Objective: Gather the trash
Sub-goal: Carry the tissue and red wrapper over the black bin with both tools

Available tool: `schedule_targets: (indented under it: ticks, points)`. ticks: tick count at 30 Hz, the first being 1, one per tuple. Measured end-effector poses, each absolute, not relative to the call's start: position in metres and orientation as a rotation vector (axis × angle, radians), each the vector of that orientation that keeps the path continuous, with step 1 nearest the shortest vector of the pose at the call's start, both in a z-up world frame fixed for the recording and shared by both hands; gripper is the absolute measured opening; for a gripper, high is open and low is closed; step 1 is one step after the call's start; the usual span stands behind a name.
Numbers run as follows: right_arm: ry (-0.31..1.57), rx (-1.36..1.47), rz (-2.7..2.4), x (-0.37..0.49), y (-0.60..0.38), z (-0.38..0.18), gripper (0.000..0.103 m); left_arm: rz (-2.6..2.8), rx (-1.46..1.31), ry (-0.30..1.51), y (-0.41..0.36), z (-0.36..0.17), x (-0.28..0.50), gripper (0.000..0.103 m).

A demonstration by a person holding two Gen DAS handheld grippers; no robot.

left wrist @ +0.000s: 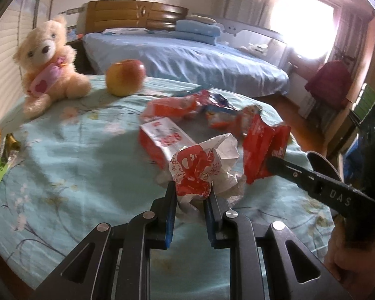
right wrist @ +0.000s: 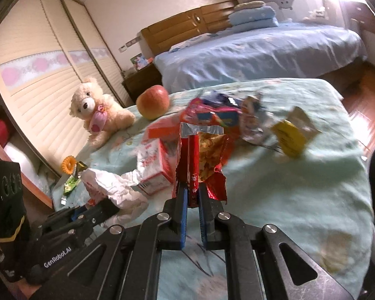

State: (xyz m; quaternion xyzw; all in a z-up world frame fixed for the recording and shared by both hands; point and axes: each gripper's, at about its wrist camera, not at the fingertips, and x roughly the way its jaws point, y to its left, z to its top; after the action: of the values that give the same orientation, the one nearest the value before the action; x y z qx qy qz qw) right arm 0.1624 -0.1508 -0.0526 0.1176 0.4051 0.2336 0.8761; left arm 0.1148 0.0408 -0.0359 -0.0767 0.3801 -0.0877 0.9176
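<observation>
Crumpled red-and-white paper wrapper (left wrist: 200, 172) sits clamped in the left gripper (left wrist: 191, 195). At 3 o'clock, the right gripper (right wrist: 193, 197) pinches a red snack bag (right wrist: 202, 160). Beyond, more wrappers litter the floral bedspread (left wrist: 75, 150); apple (left wrist: 125, 80) at 11 o'clock.

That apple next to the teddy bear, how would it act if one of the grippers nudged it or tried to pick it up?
The apple is round and sits on a soft bedspread, so a nudge would probably roll it, perhaps toward the teddy bear. Its skin looks smooth, so narrow fingers might slip off. It likely is firm and heavier than the wrappers nearby.
</observation>
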Motion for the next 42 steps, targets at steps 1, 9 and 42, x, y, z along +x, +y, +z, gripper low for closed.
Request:
schedule_targets:
  ticks: [1, 9, 42]
  points:
    - [0.847, 0.25, 0.476, 0.16, -0.157, -0.054, 0.008, -0.188, -0.155, 0.785, 0.036, -0.036, 0.116, 0.019]
    - [0.848, 0.27, 0.396, 0.145, -0.199, -0.057, 0.008, -0.243, -0.13, 0.793, -0.001, -0.039, 0.123, 0.019]
    - [0.791, 0.315, 0.117, 0.122, -0.33, -0.052, 0.007, -0.458, 0.011, 0.791, -0.14, -0.041, 0.17, 0.019]
